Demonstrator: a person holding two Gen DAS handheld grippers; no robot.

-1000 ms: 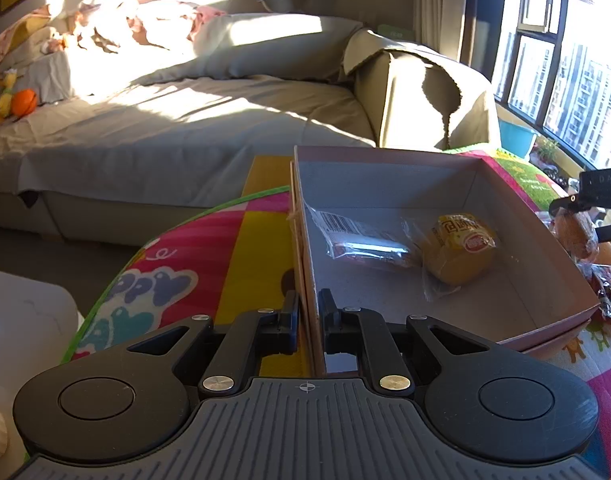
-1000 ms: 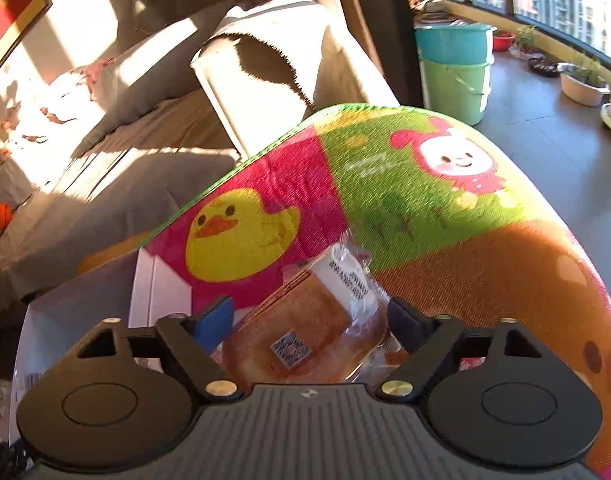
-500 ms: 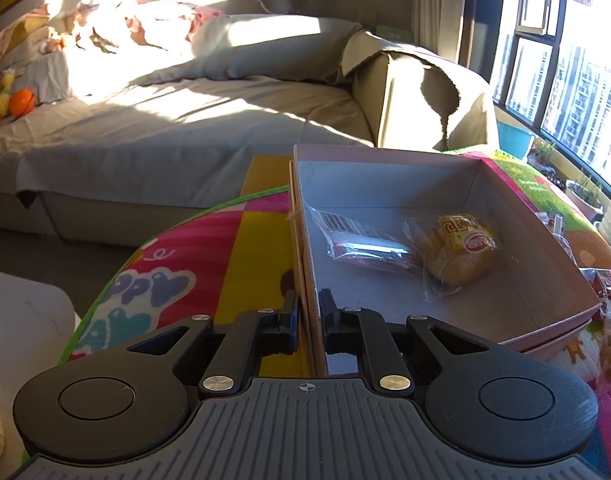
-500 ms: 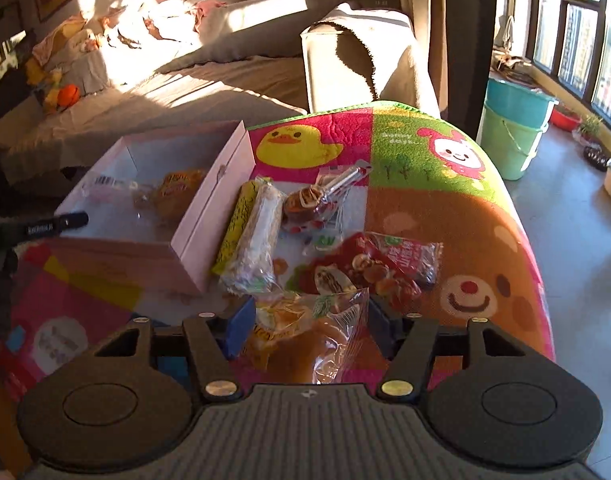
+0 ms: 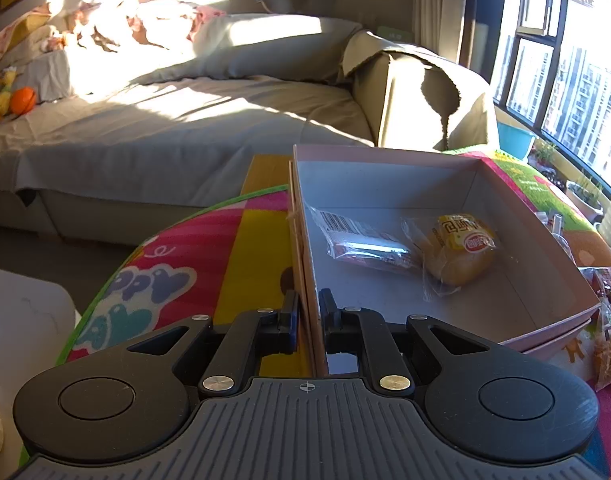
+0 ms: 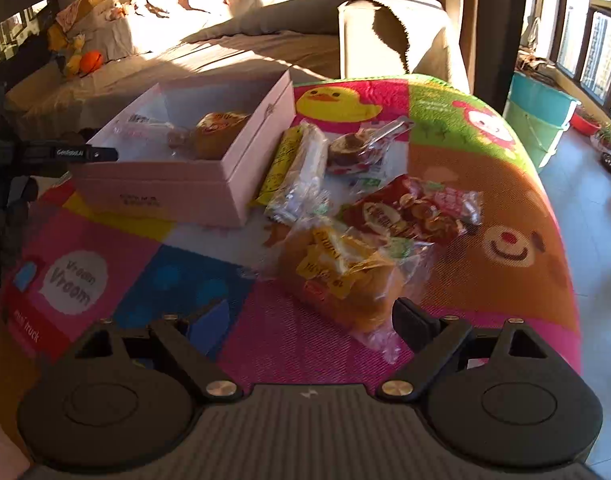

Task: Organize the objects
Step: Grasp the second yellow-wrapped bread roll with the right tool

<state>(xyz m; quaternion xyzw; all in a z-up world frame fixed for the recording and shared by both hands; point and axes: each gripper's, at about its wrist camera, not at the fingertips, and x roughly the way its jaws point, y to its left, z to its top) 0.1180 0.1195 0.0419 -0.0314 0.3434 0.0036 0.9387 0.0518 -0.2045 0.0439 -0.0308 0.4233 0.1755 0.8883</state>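
A pink cardboard box (image 5: 545, 322) stands on the colourful play mat (image 5: 245, 264). My left gripper (image 5: 307, 312) is shut on the box's near left wall. Inside lie a wrapped yellow bun (image 5: 459, 254) and a clear-wrapped snack bar (image 5: 363, 242). In the right wrist view the box (image 6: 177, 192) is at the left, with the left gripper's finger (image 6: 69, 154) at its edge. My right gripper (image 6: 313, 320) is open above the mat. A wrapped bun (image 6: 341, 276) lies on the mat just ahead of it, not held.
Beside the box lie a yellow-and-white wrapped roll (image 6: 297, 168), a small clear-wrapped cake (image 6: 361, 144) and a red snack bag (image 6: 409, 208). A covered sofa (image 5: 165, 132) stands behind the mat. Teal buckets (image 6: 539, 120) stand on the floor at the right.
My right gripper has opened and the wrapped bun it held now lies on the mat. The gripper has pulled back from it. My left gripper has not moved.
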